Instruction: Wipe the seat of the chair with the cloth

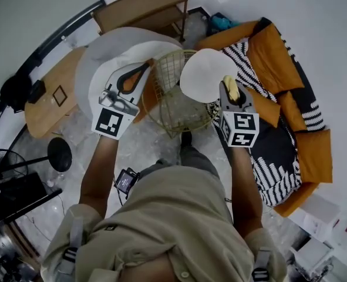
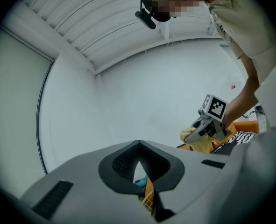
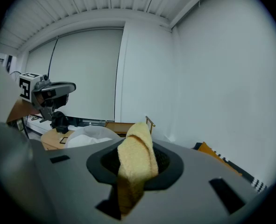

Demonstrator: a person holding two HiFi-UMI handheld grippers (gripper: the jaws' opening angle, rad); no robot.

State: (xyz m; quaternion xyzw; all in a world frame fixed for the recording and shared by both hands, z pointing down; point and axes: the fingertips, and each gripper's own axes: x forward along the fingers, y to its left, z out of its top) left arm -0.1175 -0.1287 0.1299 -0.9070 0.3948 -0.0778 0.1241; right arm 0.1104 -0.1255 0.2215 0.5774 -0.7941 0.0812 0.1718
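Observation:
A gold wire chair (image 1: pixel 174 109) stands in front of me, with a round white seat pad (image 1: pixel 204 73) lying tilted on its right side. My right gripper (image 1: pixel 229 86) is held up over the pad's right edge, shut on a folded yellow cloth (image 1: pixel 232 90). In the right gripper view the cloth (image 3: pixel 135 158) sticks up between the jaws and droops over them. My left gripper (image 1: pixel 142 69) hovers over the chair's left side, jaws shut with nothing in them. The left gripper view points up at the wall and ceiling; its jaw tips (image 2: pixel 138 146) meet.
An orange sofa (image 1: pixel 286 69) with a black-and-white striped throw fills the right. A large white rounded seat (image 1: pixel 115 47) sits left of the chair, next to a wooden table (image 1: pixel 46 103). A wooden shelf (image 1: pixel 142 7) stands behind. A black stool (image 1: pixel 60 154) is at the left.

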